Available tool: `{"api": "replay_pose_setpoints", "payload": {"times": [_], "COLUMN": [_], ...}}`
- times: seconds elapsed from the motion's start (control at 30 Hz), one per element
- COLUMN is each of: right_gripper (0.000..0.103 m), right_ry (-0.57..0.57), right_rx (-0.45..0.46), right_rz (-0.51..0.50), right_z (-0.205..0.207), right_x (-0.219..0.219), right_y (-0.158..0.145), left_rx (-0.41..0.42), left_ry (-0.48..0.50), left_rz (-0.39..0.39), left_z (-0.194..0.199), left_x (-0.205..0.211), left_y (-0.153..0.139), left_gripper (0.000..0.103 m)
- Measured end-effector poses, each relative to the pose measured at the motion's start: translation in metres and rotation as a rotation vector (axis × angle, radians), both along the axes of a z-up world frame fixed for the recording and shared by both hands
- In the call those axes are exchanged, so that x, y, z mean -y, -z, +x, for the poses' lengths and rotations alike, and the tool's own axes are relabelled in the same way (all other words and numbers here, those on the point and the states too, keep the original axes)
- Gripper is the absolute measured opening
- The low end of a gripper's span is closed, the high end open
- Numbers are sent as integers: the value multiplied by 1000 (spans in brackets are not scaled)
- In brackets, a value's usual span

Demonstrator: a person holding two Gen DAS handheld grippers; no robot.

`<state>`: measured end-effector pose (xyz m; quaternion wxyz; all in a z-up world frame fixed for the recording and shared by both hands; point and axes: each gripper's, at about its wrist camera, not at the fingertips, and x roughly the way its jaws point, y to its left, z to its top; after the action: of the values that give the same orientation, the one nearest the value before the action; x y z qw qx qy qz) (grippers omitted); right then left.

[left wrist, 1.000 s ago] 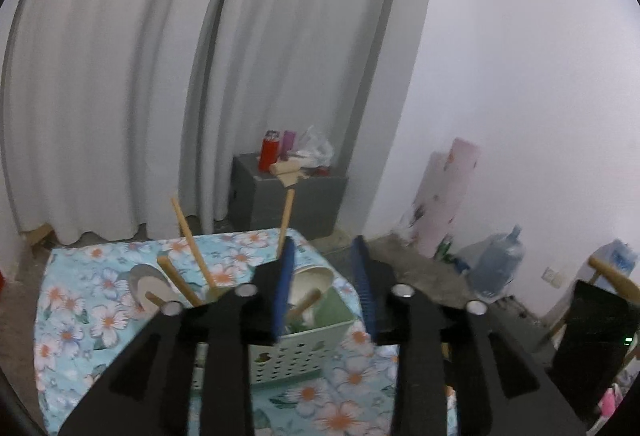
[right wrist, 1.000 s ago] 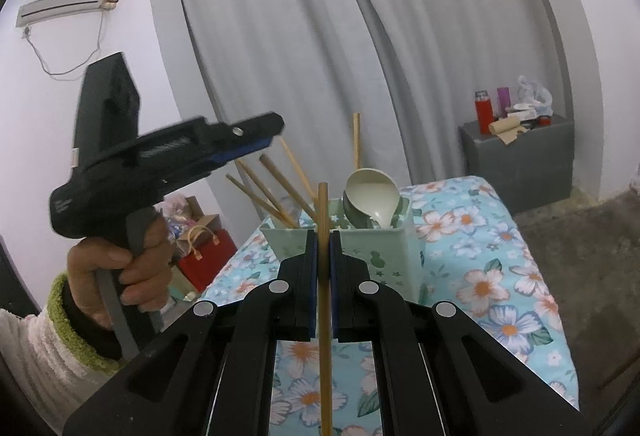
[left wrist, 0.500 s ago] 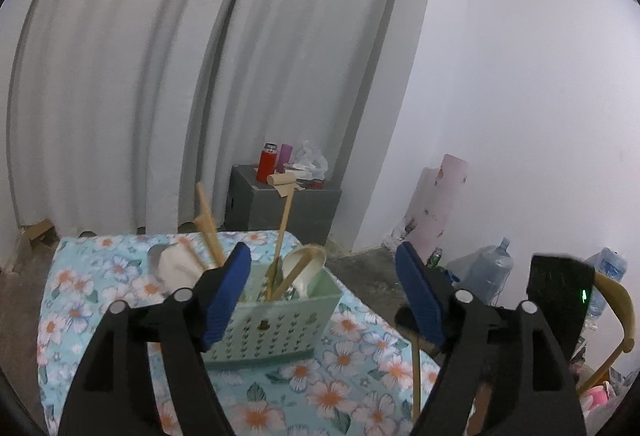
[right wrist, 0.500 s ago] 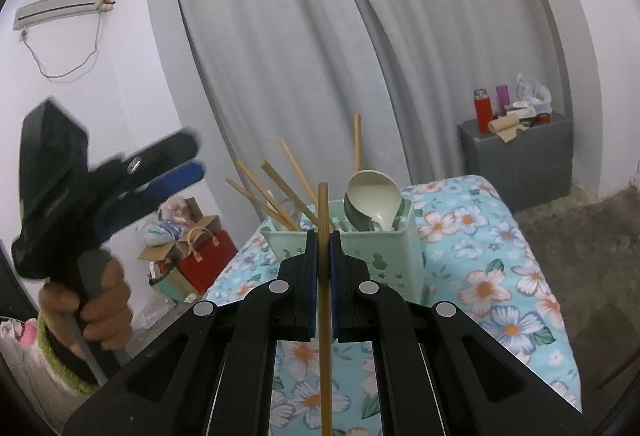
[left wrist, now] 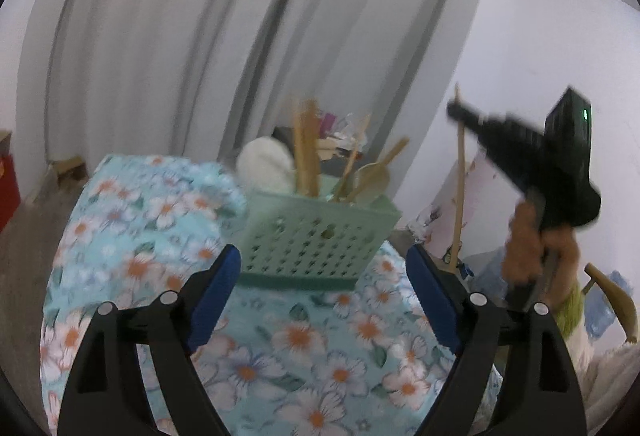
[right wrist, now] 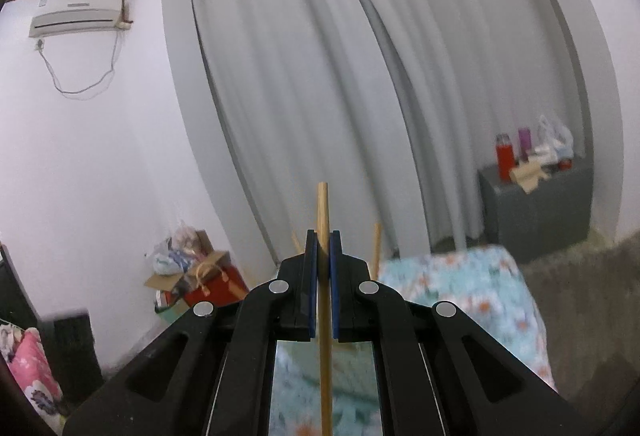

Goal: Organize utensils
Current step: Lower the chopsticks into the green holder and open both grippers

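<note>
pinching a chopstick point(right wrist: 322, 220) upright, right gripper point(right wrist: 323, 248) narrow on it, likely for dropping it in tip-down. basket point(left wrist: 320, 236) of utensils sits ahead of the left gripper point(left wrist: 324, 276), which is wide and empty, perhaps to steady it. cloth point(left wrist: 168, 220) underneath.

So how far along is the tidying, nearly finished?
Mostly, it seems. The green basket already holds several chopsticks and spoons. The right gripper clamps one more chopstick, not yet dropped in. The left gripper is open and empty. Any other loose utensils are out of view.
</note>
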<state>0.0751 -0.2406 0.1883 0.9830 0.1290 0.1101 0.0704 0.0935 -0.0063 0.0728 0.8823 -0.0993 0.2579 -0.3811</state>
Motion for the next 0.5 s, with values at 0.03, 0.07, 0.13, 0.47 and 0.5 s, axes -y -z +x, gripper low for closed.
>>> {"api": "replay_pose_setpoints", "payload": {"times": [0.03, 0.07, 0.13, 0.47, 0.5], "right_gripper": [4, 4, 4, 4, 4], "right_ry": [2, 4, 17, 93, 97], "right_rx": [20, 32, 70, 165, 166], "right_rz": [-10, -16, -37, -56, -55], "right_z": [8, 13, 26, 83, 89], "right_x": [-1, -1, -3, -3, -3], "right_y": [-9, -13, -27, -46, -44], "left_rx": [-6, -12, -21, -35, -35], "left_ry": [-6, -14, -26, -64, -67], "left_rz": [-3, -8, -13, -15, -16], "left_z": [1, 2, 5, 18, 18], "left_x": [-2, -6, -12, -30, -32], "left_y": [2, 4, 6, 20, 21], "left_gripper": [83, 83, 83, 83, 83]}}
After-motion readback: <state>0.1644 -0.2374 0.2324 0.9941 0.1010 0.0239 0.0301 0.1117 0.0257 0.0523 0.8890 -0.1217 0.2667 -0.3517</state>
